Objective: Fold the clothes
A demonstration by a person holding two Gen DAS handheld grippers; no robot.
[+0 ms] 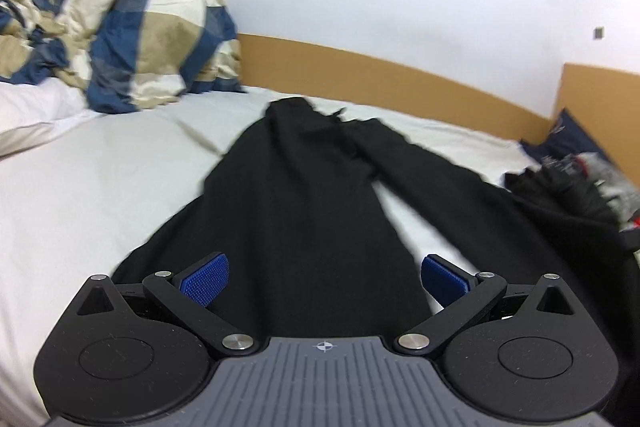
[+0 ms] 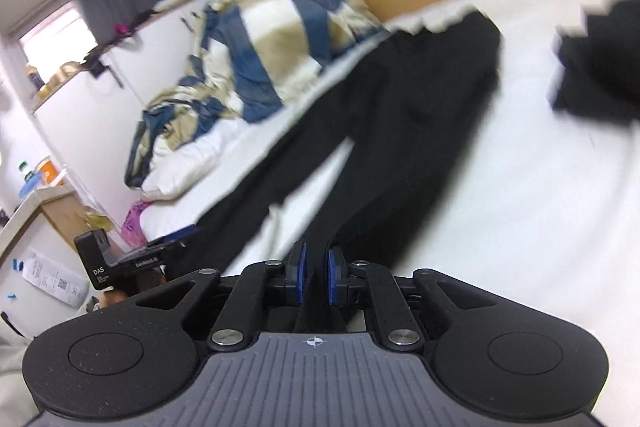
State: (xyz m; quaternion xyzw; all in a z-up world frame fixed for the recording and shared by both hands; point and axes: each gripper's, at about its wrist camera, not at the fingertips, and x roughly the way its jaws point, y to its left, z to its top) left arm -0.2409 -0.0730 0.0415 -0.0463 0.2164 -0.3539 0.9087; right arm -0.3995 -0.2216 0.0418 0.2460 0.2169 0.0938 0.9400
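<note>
White sheets cover a bed [image 1: 100, 187] set against a white wall with a tan wooden board along its far edge. Black trousers [image 1: 304, 195] lie spread across the middle of the bed, legs running toward the cameras.

At the far left, a crumpled duvet [image 1: 132, 27] in blue, tan and cream sits heaped on a white pillow [image 1: 36, 115], well apart from the trousers.

Next, the left gripper [image 1: 324, 279] has its jaws spread wide, its blue pads [image 1: 204, 279] on either side of one trouser leg, gripping nothing. Whether they touch the cloth cannot be told.

The right gripper [image 2: 315, 281] has its jaws pinched together on the end of the other trouser leg, black fabric squeezed between them.

At the far right, a pile of dark clothes [image 1: 580, 179] rests near the bed's edge, beside that leg.
</note>
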